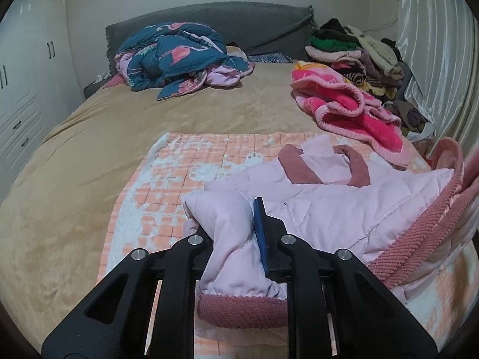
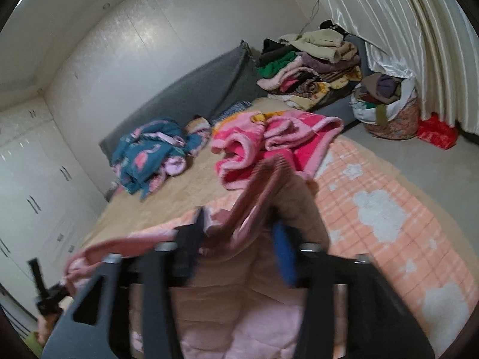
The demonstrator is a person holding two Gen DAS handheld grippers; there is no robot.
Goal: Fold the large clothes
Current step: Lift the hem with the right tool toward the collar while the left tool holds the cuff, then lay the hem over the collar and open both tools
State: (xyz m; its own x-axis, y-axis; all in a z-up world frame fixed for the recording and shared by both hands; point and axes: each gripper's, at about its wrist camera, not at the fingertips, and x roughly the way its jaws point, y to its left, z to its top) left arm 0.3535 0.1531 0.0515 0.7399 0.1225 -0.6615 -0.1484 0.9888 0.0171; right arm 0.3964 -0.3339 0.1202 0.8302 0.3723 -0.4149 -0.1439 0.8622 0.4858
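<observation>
A pale pink quilted jacket (image 1: pixel 338 209) with dusty-rose ribbed trim lies on an orange-and-white checked blanket (image 1: pixel 191 161) at the near end of the bed. My left gripper (image 1: pixel 230 224) is shut on the jacket's sleeve, whose ribbed cuff (image 1: pixel 242 311) hangs between the arms. My right gripper (image 2: pixel 239 233) is shut on the jacket's ribbed hem (image 2: pixel 263 185) and holds it lifted above the blanket (image 2: pixel 389 209); this view is blurred. The left gripper (image 2: pixel 42 287) shows at the right wrist view's lower left.
A blue flamingo quilt (image 1: pixel 179 56) lies bunched near the grey headboard (image 1: pixel 239 21). A bright pink blanket (image 1: pixel 344 104) and a pile of clothes (image 1: pixel 353 51) sit at the right by the curtain (image 1: pixel 434 59). White wardrobes (image 1: pixel 27 68) stand left. Bags (image 2: pixel 389 110) stand on the floor.
</observation>
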